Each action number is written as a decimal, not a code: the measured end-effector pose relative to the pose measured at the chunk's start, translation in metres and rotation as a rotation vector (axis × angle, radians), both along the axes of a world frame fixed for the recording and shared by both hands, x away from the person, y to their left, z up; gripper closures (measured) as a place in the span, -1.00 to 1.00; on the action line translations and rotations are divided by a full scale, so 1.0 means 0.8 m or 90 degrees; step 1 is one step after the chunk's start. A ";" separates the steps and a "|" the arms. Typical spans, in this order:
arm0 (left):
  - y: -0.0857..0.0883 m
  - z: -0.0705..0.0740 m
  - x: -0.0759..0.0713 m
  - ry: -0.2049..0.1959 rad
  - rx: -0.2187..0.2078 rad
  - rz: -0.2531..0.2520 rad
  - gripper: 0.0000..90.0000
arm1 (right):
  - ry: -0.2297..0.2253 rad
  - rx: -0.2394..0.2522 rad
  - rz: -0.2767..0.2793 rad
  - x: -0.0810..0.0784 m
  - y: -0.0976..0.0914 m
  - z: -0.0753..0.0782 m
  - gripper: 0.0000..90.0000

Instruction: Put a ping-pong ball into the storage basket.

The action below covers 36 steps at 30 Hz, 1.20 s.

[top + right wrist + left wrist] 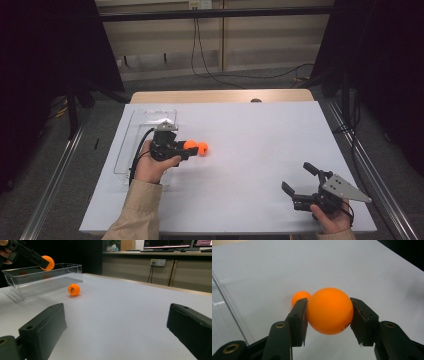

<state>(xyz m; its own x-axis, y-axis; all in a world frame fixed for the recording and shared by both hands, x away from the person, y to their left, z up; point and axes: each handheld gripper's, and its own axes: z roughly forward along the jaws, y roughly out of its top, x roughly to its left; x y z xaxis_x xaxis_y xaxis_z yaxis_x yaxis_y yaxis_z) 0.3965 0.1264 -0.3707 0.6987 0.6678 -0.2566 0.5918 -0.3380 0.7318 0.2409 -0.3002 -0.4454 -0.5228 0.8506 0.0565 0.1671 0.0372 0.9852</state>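
My left gripper (187,148) is shut on an orange ball (329,310), held above the white table next to the clear plastic bin (131,145). In the right gripper view that held ball (48,262) hangs above the bin's rim (32,271). A second orange ball (203,148) lies on the table just right of the held one; it also shows behind the left jaw (300,297) and out on the table surface (74,289). My right gripper (300,179) rests open near the front right of the table, nothing between its jaws.
The white table sheet (250,145) covers a wooden top. The bin sits along its left edge. Black frame rails run along both sides, and cables hang at the back wall (200,45).
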 end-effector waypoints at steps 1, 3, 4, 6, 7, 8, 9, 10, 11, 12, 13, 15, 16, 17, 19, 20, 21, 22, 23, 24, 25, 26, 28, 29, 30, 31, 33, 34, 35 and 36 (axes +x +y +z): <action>0.001 0.000 0.000 0.000 0.002 -0.002 0.13 | 0.000 0.000 0.000 0.000 0.000 0.000 -0.96; 0.001 0.000 0.000 0.000 0.002 0.001 0.13 | 0.000 0.000 0.000 0.000 0.000 0.000 -0.96; 0.002 0.000 0.000 0.001 0.000 0.005 0.13 | 0.001 0.001 0.000 0.000 0.000 0.000 -0.96; 0.003 0.000 0.001 0.000 0.003 0.005 0.13 | 0.000 0.000 0.000 0.000 0.000 0.000 -0.96; 0.003 0.000 0.001 -0.001 0.002 0.006 0.13 | 0.000 0.000 0.000 0.000 0.000 0.000 -0.96; 0.004 0.000 0.001 0.000 0.004 0.007 0.13 | 0.000 0.000 0.000 0.000 0.000 0.000 -0.96; 0.004 0.000 0.001 0.001 0.003 0.008 0.13 | 0.001 0.000 0.000 0.000 0.000 0.000 -0.96; 0.005 0.000 0.002 0.000 0.002 0.010 0.13 | 0.001 0.001 -0.001 0.000 0.000 0.000 -0.96; 0.005 0.000 0.002 0.001 0.002 0.010 0.13 | 0.001 0.001 0.000 0.000 0.000 0.000 -0.96; 0.006 -0.001 0.002 0.001 0.003 0.011 0.13 | 0.001 0.001 0.000 0.000 0.000 0.000 -0.96; 0.007 0.000 0.003 0.002 0.004 0.011 0.13 | 0.001 0.001 -0.001 0.000 0.001 0.000 -0.96; 0.008 0.000 0.003 0.002 0.005 0.012 0.13 | 0.001 0.001 0.000 0.000 0.001 0.000 -0.96; 0.009 0.000 0.003 0.003 0.005 0.013 0.13 | 0.002 0.000 -0.001 0.000 0.001 0.000 -0.96; 0.010 0.000 0.004 0.003 0.006 0.014 0.13 | 0.001 0.001 0.000 0.001 0.001 0.000 -0.96; 0.011 -0.001 0.004 0.001 0.003 0.019 0.13 | 0.001 0.000 0.000 0.001 0.001 0.000 -0.96; 0.011 0.000 0.004 0.002 0.004 0.019 0.13 | 0.001 0.000 0.000 0.001 0.001 0.000 -0.96; 0.012 0.000 0.004 0.002 0.007 0.019 0.13 | 0.001 0.000 0.000 0.001 0.001 0.000 -0.96; 0.013 0.000 0.005 0.000 0.006 0.021 0.13 | 0.001 0.000 0.000 0.001 0.001 0.000 -0.96; 0.013 0.000 0.005 -0.001 0.007 0.021 0.13 | 0.000 -0.001 0.001 0.001 0.001 0.000 -0.96; 0.013 0.000 0.005 -0.001 0.007 0.023 0.13 | 0.001 0.000 0.000 0.001 0.001 0.000 -0.96; 0.013 0.000 0.004 -0.001 0.008 0.023 0.13 | 0.000 0.000 0.000 0.001 0.001 0.000 -0.96; 0.013 0.000 0.004 -0.001 0.007 0.024 0.13 | 0.000 0.000 -0.001 0.001 0.001 0.000 -0.96; 0.014 0.001 0.005 -0.001 0.006 0.024 0.13 | 0.001 0.000 -0.001 0.001 0.001 0.000 -0.96; 0.015 0.001 0.005 -0.004 0.007 0.024 0.13 | 0.000 0.000 0.000 0.001 0.001 0.000 -0.96; 0.016 0.002 0.005 -0.003 0.006 0.026 0.13 | 0.000 0.000 0.000 0.001 0.001 0.000 -0.96; 0.017 0.002 0.005 -0.004 0.007 0.027 0.13 | 0.000 0.000 0.000 0.001 0.001 0.000 -0.96; 0.018 0.003 0.005 -0.003 0.006 0.029 0.13 | 0.000 0.000 0.000 0.001 0.001 0.000 -0.96; 0.018 0.003 0.005 -0.004 0.007 0.030 0.13 | 0.000 0.000 0.000 0.001 0.001 0.000 -0.96; 0.018 0.003 0.005 -0.005 0.007 0.031 0.13 | 0.000 -0.001 0.000 0.001 0.001 0.000 -0.96; 0.019 0.003 0.005 -0.005 0.008 0.031 0.13 | -0.001 -0.001 0.000 0.001 0.001 0.000 -0.96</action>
<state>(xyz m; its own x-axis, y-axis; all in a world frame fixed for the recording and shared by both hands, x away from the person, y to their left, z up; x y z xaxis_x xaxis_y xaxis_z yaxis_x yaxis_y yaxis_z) 0.4006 0.1414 -0.3680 0.6671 0.7046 -0.2421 0.6020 -0.3182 0.7324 0.2415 -0.2998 -0.4454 -0.5233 0.8504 0.0547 0.1658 0.0387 0.9854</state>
